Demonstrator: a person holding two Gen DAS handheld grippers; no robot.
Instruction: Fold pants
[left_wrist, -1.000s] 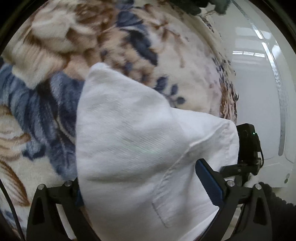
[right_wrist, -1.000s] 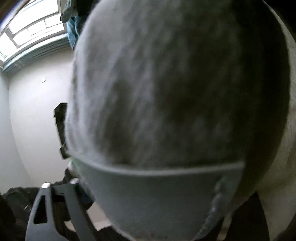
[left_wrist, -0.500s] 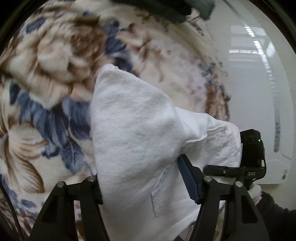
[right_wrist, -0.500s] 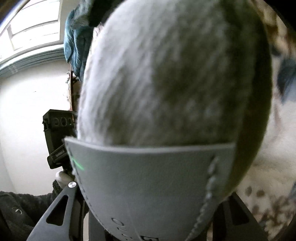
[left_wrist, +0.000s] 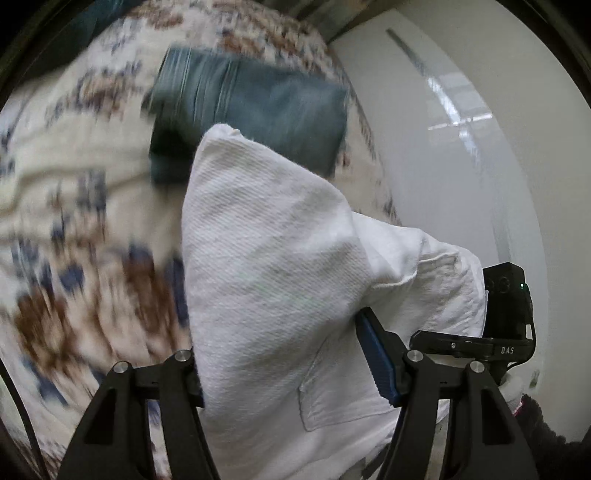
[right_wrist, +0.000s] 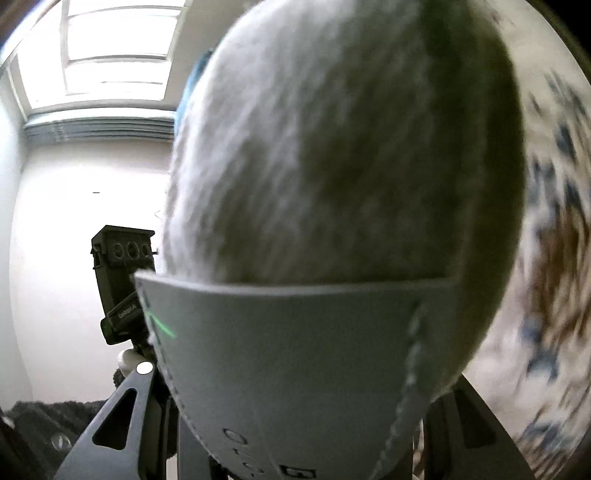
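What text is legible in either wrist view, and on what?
"DAS" – on the black bar of the right gripper, left wrist view.
Small white print on the black block of the left gripper – too small to read.
Dark characters on the grey label of the white pants – cut off, unreadable.

Daylight from skylight (right_wrist: 110, 55), blown out. Floral blanket (left_wrist: 74, 258) motion-blurred both views. Glare streaks on white panel (left_wrist: 454, 118). Pants (right_wrist: 332, 147) too close, soft. Fisheye edges dark.

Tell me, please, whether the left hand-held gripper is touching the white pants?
Touching: in the left wrist view the left hand-held gripper has the white pants bunched between its fingers, the blue pad pressing into the cloth.
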